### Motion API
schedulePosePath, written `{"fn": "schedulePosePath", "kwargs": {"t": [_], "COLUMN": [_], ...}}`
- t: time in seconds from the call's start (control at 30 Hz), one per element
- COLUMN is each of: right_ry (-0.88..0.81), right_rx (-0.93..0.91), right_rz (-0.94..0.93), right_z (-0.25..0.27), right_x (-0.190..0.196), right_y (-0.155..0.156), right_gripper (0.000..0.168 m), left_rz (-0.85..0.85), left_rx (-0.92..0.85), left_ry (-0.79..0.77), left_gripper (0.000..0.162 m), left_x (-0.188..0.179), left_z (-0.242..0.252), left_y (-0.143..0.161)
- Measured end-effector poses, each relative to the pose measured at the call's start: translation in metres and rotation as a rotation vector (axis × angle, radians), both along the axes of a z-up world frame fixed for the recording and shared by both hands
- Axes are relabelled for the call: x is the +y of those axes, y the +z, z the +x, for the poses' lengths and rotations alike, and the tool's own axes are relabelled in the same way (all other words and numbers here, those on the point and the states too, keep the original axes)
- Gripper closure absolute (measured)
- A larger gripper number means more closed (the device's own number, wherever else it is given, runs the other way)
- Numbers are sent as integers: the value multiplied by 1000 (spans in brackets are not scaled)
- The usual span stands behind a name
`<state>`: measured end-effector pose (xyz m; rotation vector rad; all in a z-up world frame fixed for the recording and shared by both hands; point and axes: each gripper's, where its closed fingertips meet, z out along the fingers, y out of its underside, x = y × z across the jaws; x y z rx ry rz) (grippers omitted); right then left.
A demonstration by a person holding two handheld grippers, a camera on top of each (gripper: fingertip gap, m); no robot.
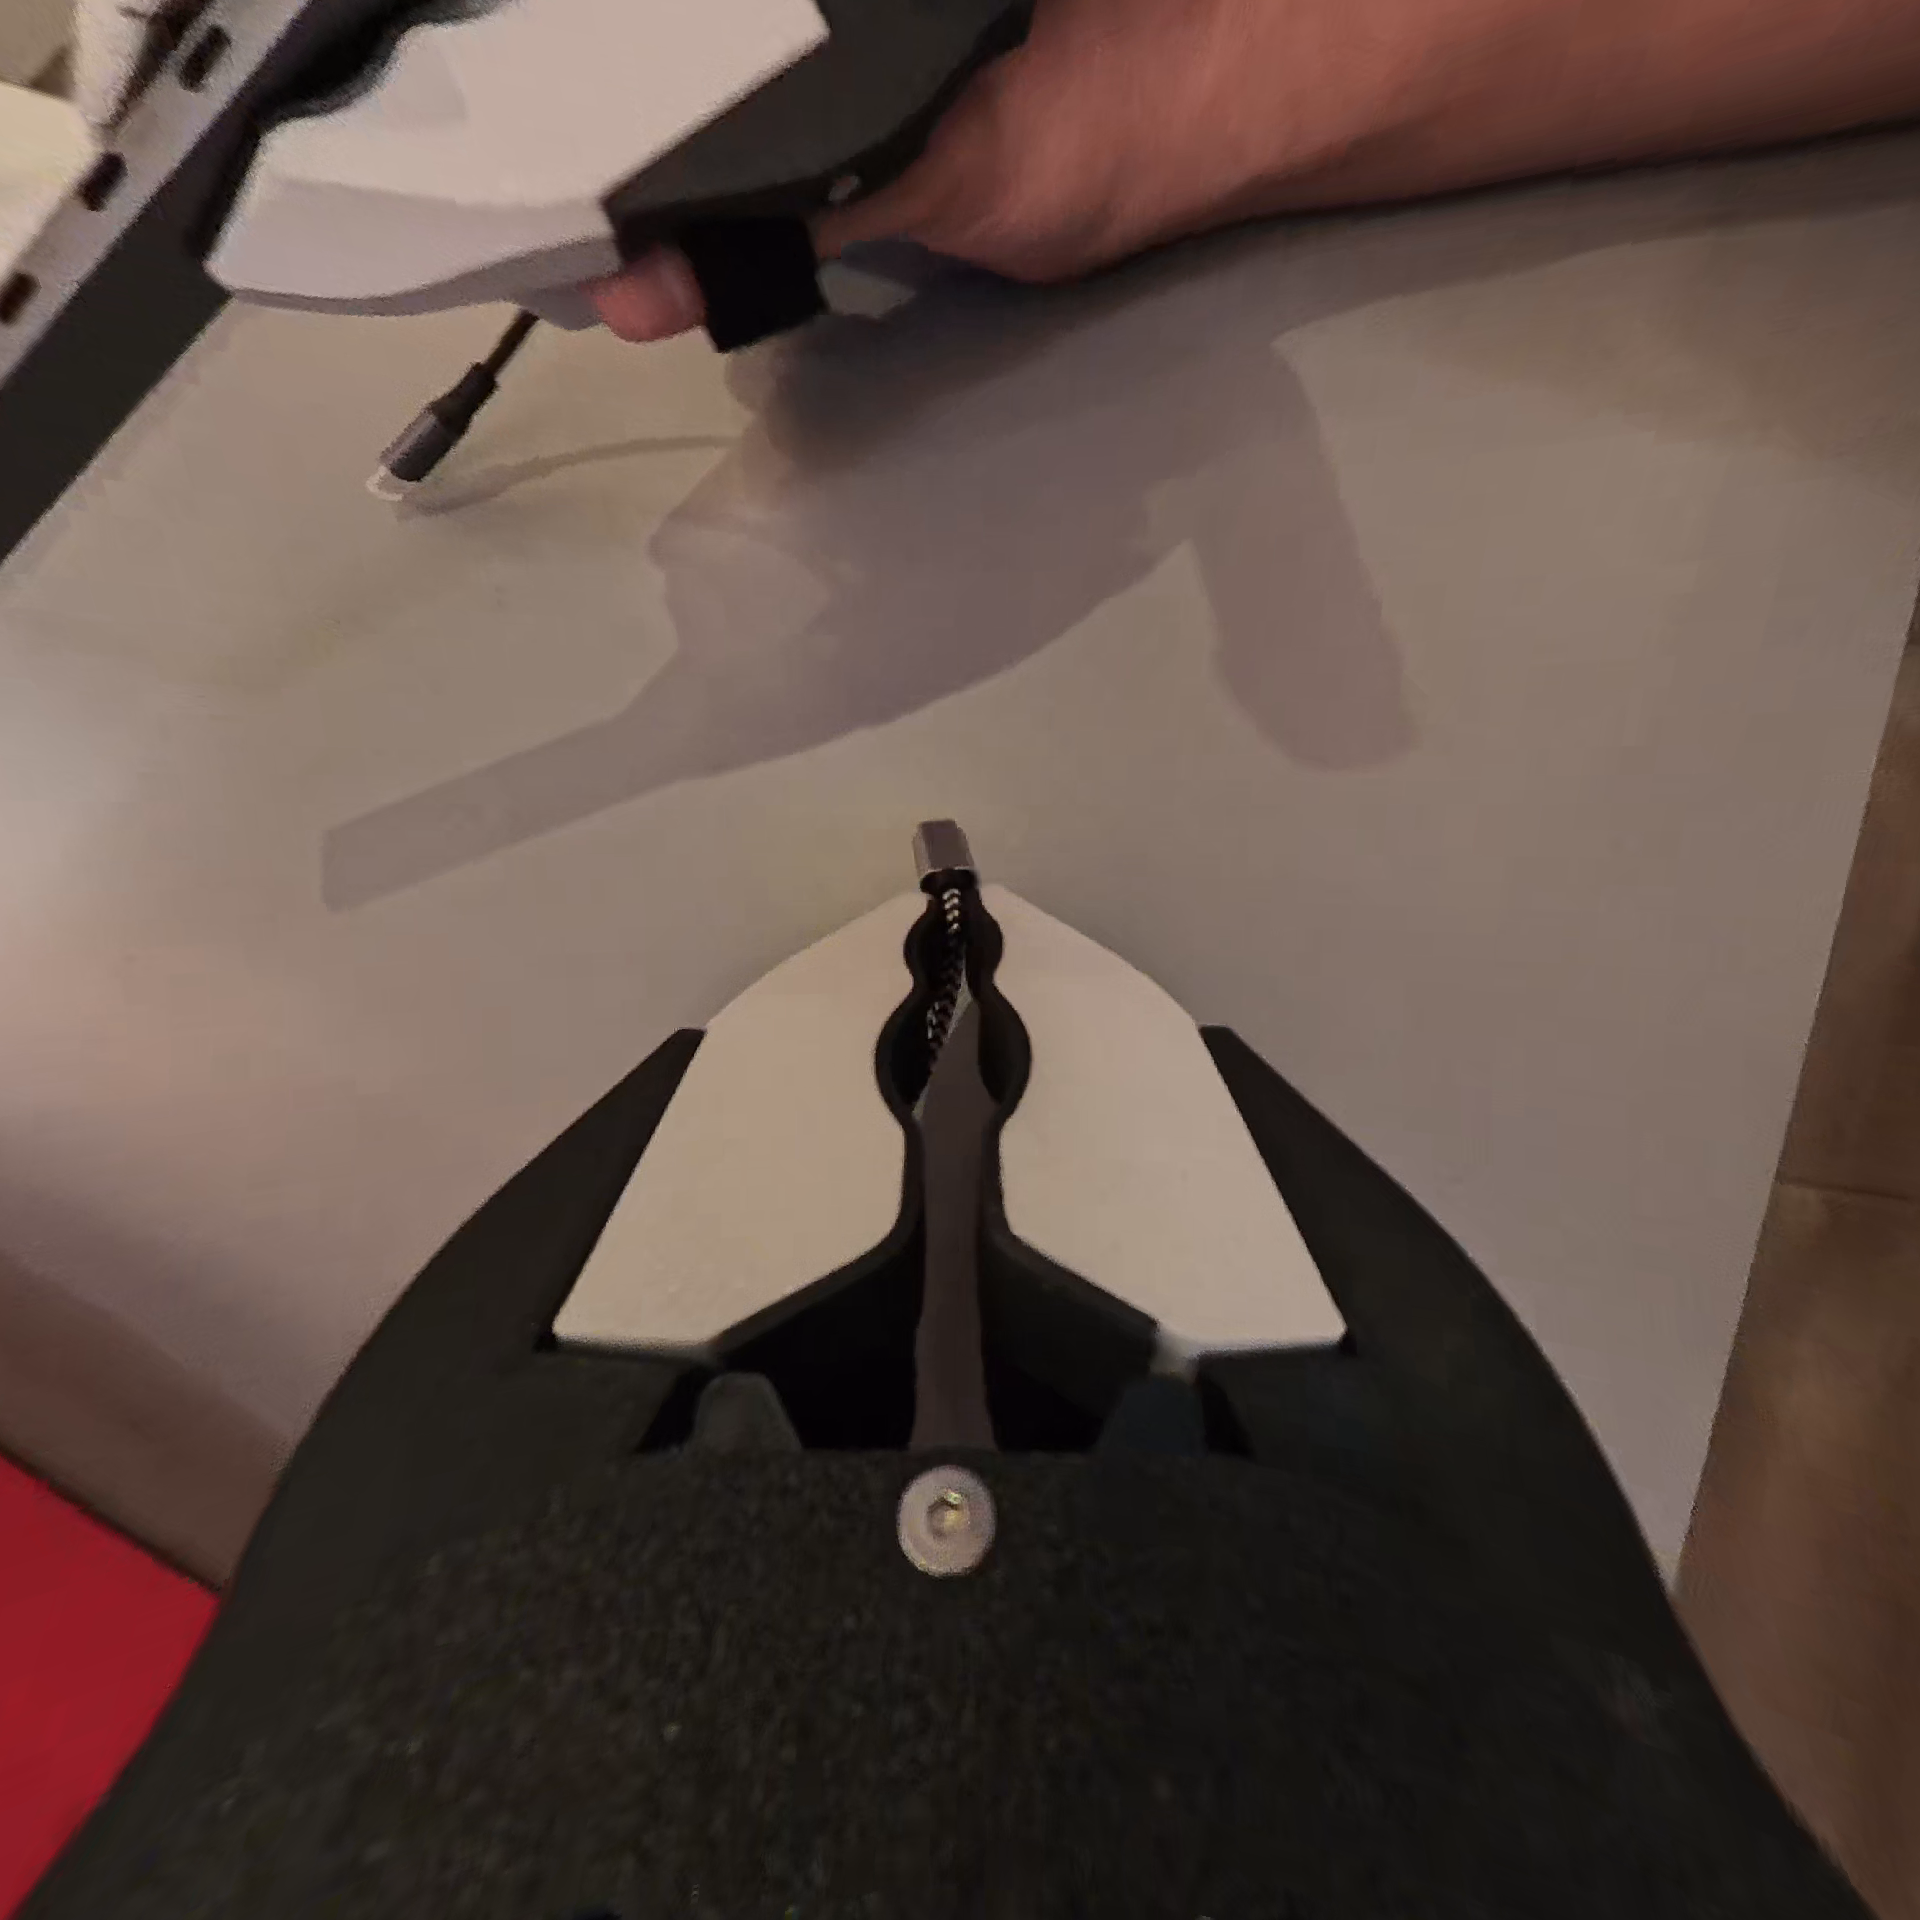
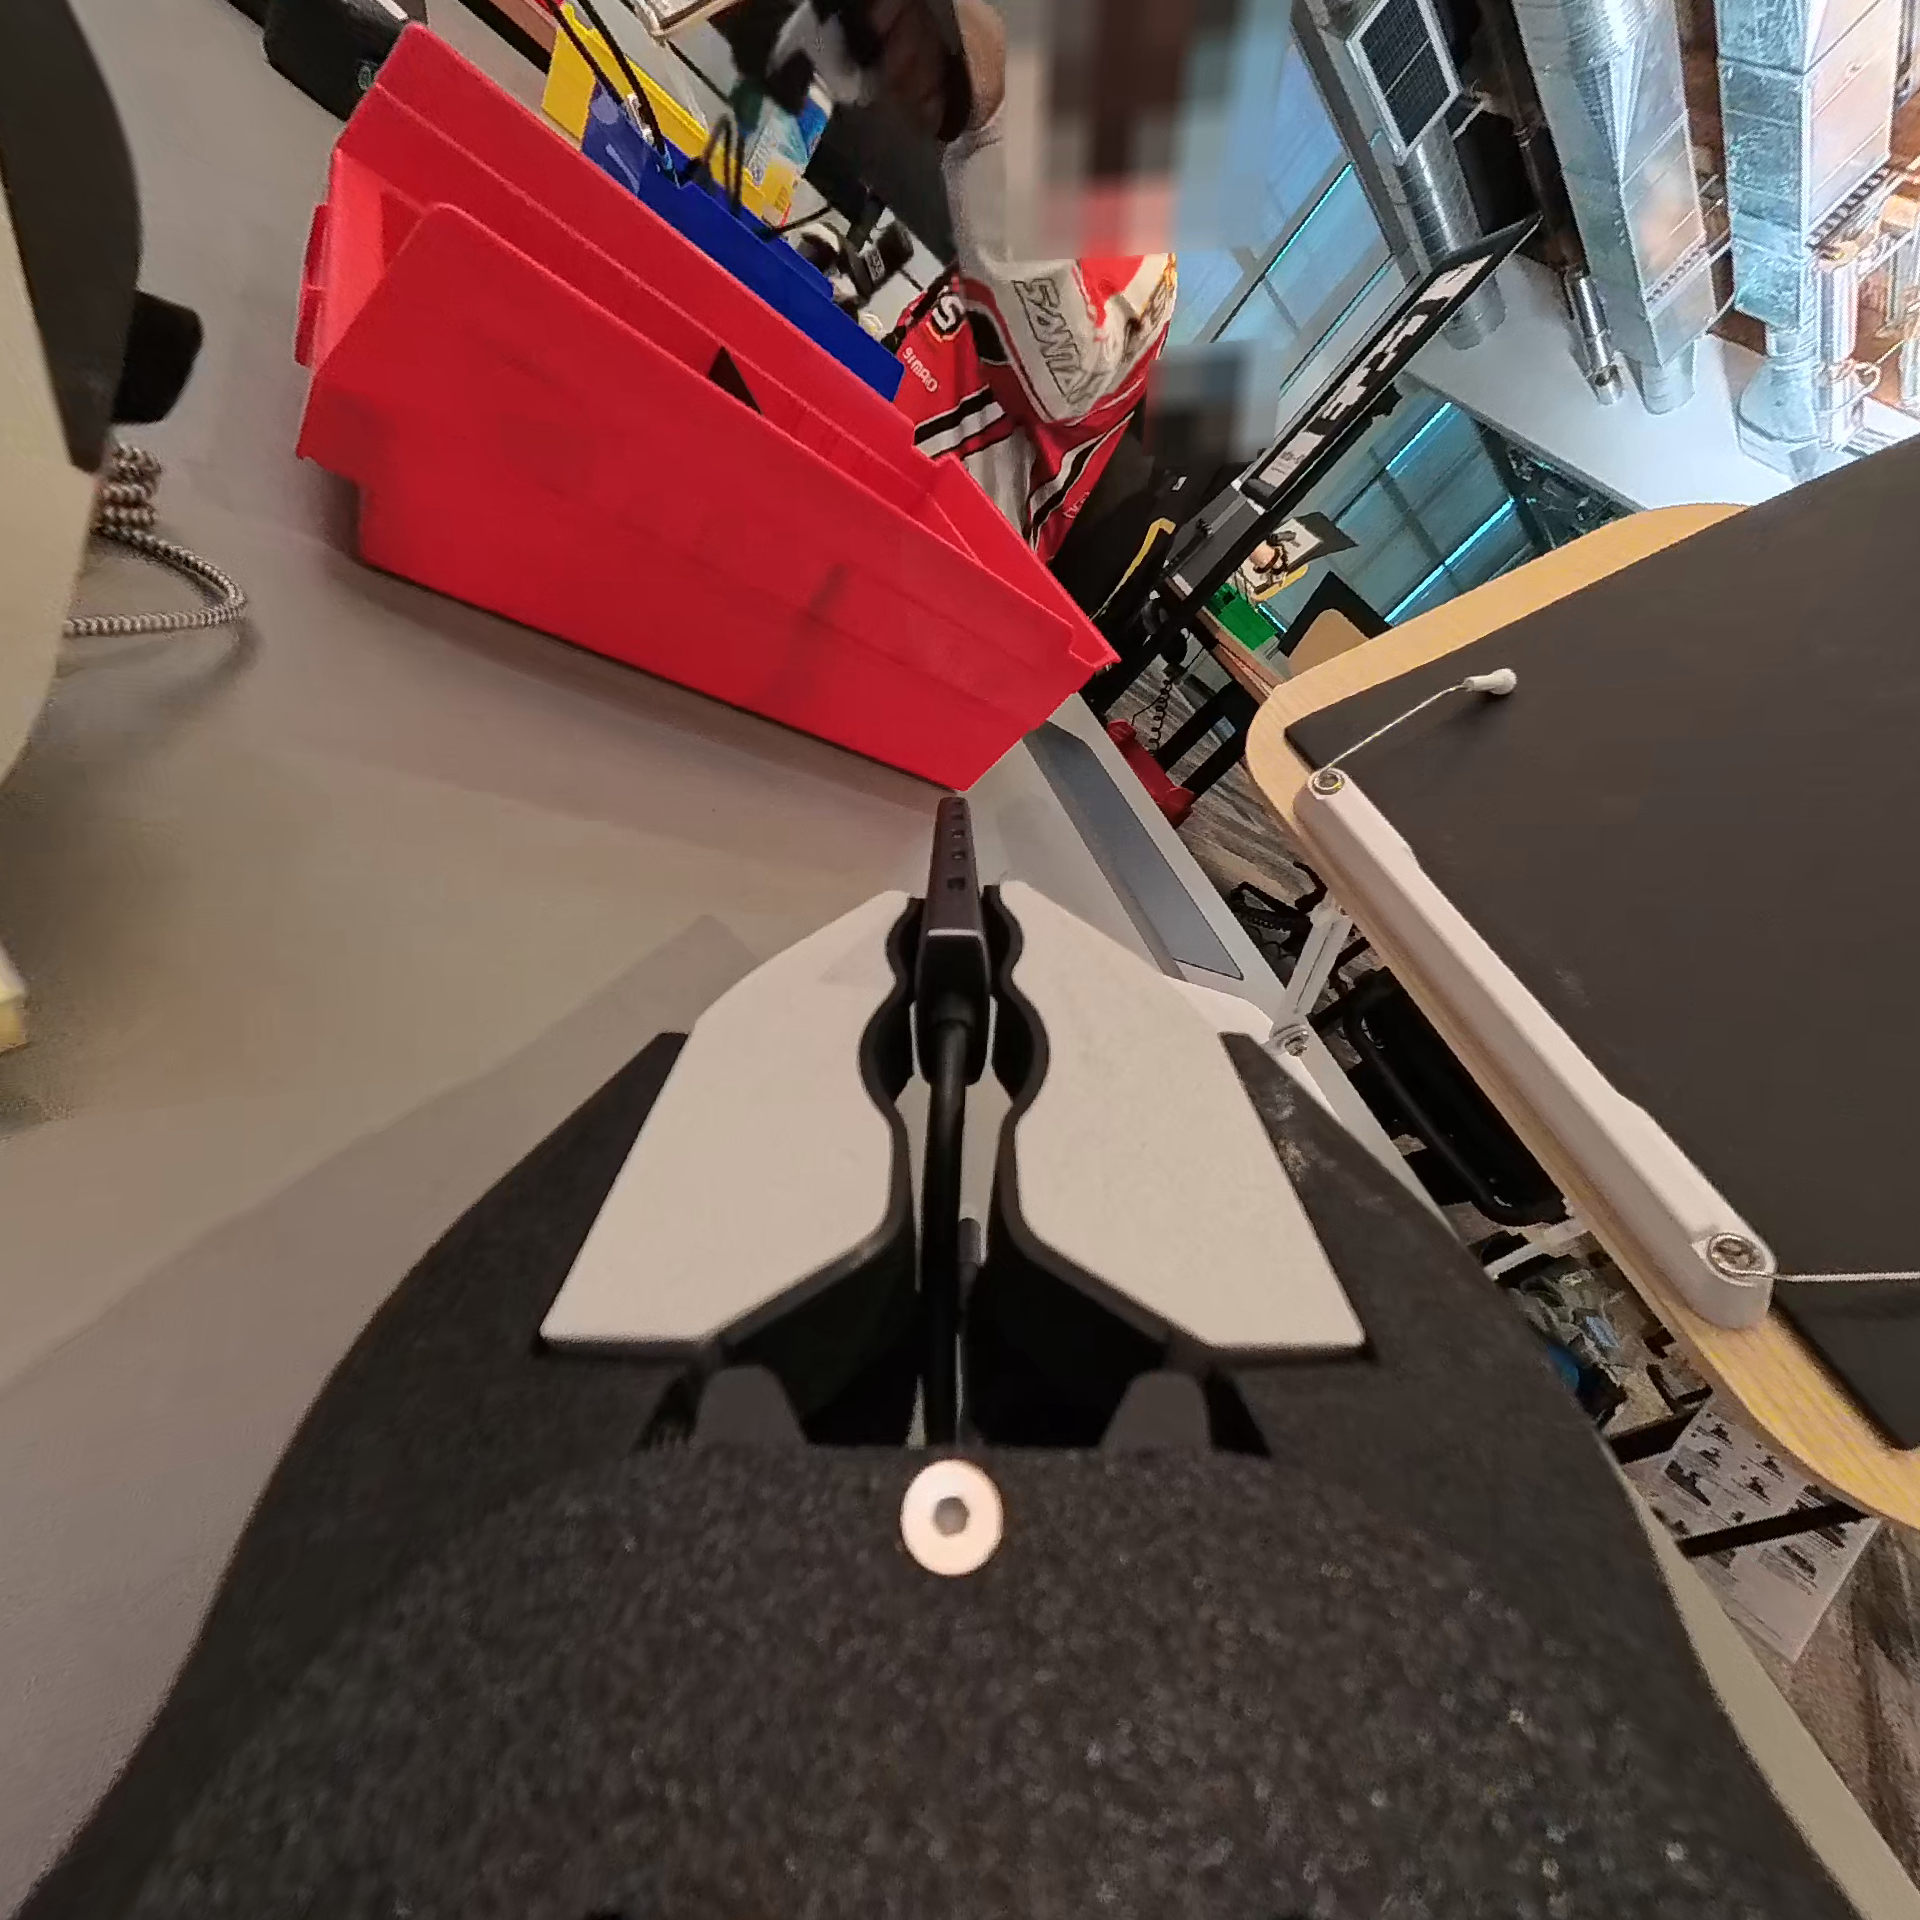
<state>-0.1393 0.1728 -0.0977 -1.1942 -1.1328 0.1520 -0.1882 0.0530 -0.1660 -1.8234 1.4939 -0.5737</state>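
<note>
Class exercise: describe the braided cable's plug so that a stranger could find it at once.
Start at the grey table. Above it the left gripper has its jaws shut on a braided cable. Its short silver plug pokes past the tips, unlike the darker plug lying farther off.

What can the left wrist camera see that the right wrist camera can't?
Only the left wrist view shows a hand holding the right gripper, a loose plug below it, and the left gripper shut on a braided cable.

Only the right wrist view shows red bins, a blue bin, a black board, and the right gripper shut on a slim black adapter.

Both show the grey table.
</note>
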Motion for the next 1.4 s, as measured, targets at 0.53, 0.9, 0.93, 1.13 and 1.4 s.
{"fn": "schedulePosePath", "kwargs": {"t": [0.53,0.9,0.93,1.13,1.4], "right_ry": [-16,9,8,13,25], "right_rx": [-109,-131,-133,-138,-165], "right_rz": [167,185,182,175,182], "right_z": [-9,-17,-17,-18,-22], "right_x": [-9,-16,-15,-15,-18], "right_y": [1,-1,-1,-3,-6], "right_gripper": [158,158,158,158,158], "left_rz": [-39,-26,-29,-52,-63], "left_rx": [-158,-76,-72,-81,-77], "left_ry": [237,246,239,246,245], "left_gripper": [159,159,159,159,159], "left_x": [81,86,84,84,84], "left_z": [13,8,9,8,6], "left_y": [92,77,76,74,74]}}
